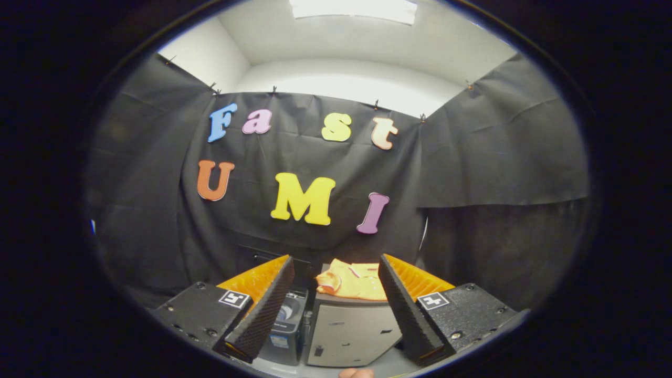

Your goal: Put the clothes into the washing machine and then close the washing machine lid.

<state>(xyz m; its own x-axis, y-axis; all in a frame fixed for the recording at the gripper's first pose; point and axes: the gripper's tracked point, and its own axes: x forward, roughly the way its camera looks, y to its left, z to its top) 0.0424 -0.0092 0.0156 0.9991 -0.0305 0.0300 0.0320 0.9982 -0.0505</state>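
Hanging around the booth, black cloth (472, 157) is seen under a white ceiling (367, 47). The gripper (336, 268) is held spread wide, empty. Beyond its fingers, yellow clothes (352, 281) are laid on a grey cabinet (352, 331), beside the washing machine (289, 320).

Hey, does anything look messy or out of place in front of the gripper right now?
Only the yellow garment: it lies crumpled in a loose heap on top of the grey box, beyond the fingers, not yet in the washing machine beside the box. The gripper is open, holding nothing. Nothing looks spilled or damaged.
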